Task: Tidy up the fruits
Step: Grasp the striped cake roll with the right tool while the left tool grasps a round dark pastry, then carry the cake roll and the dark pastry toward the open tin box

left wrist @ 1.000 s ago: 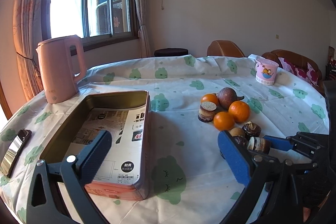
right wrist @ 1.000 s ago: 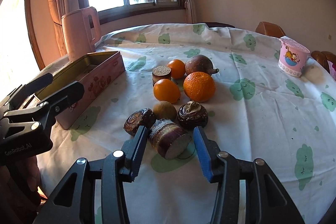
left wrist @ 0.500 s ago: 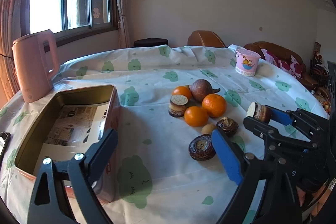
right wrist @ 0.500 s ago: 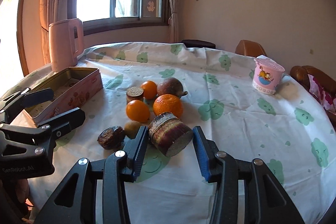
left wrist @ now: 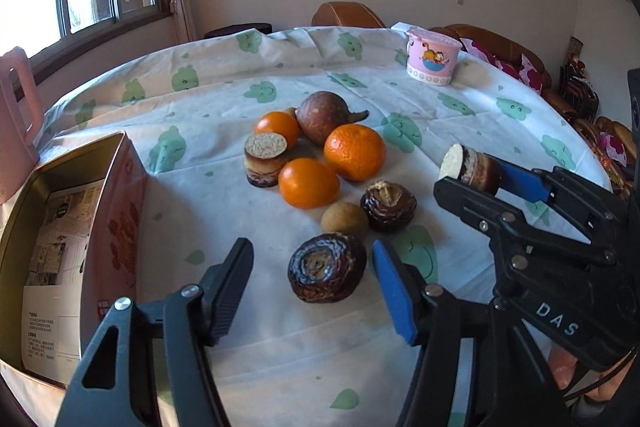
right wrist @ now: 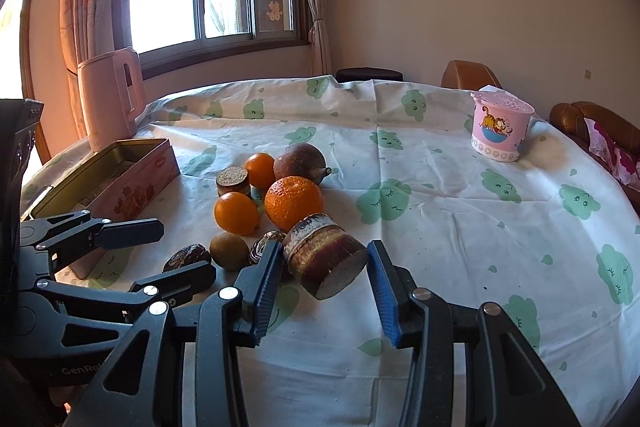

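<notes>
Worktop under a white cloth printed with green clouds. Fruit heaped near the middle: three oranges, a large purple-brown round fruit with a stub stem, and a cut brown cylinder piece stood on end.

Nearer the person lay a small tan fruit, a dark ridged fruit touching it, and a dark ringed fruit just in front of both.

Left gripper pointed down at the ringed fruit. Its fingers had just been closing and bracketed the fruit on either side, but a gap showed at each pad; no contact yet, fruit flat on the cloth.

Right gripper held clear of the worktop, fingers clamped on a brown banded cylinder, its pale cut face toward the camera, tilted. In the left view the same piece hung in the air to the right of the pile.

Open pink tin box sat to the left, printed paper inside. Pink kettle stood behind the tin, by the window. Pink cartoon cup stood well apart, on the far right.
</notes>
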The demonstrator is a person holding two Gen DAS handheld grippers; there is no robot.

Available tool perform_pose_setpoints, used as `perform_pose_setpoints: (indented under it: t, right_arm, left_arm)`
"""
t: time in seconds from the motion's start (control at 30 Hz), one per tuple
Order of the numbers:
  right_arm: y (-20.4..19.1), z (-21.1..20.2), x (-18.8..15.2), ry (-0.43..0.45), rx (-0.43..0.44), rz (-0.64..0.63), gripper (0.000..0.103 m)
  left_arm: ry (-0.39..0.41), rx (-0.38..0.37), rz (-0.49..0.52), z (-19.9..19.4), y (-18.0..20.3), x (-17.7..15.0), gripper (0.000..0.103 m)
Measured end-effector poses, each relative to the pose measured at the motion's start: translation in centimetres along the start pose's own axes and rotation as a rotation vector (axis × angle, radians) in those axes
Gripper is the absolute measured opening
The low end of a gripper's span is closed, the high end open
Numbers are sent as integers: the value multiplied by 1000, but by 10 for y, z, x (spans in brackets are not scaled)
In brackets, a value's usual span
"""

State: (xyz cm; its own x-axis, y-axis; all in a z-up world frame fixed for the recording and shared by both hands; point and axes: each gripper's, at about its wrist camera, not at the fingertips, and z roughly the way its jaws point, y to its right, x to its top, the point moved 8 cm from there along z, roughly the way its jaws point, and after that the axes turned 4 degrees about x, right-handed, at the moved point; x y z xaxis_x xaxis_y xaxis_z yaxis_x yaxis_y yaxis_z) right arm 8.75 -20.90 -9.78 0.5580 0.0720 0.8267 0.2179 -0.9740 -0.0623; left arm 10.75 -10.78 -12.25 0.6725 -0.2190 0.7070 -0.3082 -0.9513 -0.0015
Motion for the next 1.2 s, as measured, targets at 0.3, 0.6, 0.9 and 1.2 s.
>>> perform_pose_setpoints:
  t: [0.3,0.6,0.9,1.2]
  right_arm:
    - [-4,0,-1,-2,4,-26,45]
    - [-11,-4,1,25,10,-62,45]
    - [-14,-7,1,44,18,-88,45]
    - [-20,-13,2,80,29,-115,45]
  left_arm:
    - [-39,-75,-32,6,-2,-5,42]
    - [34,-22,-60,-5,-13,0,42]
    - [87,-7,-105,-12,-23,5,42]
    - [138,19,-130,-21,-29,7,42]
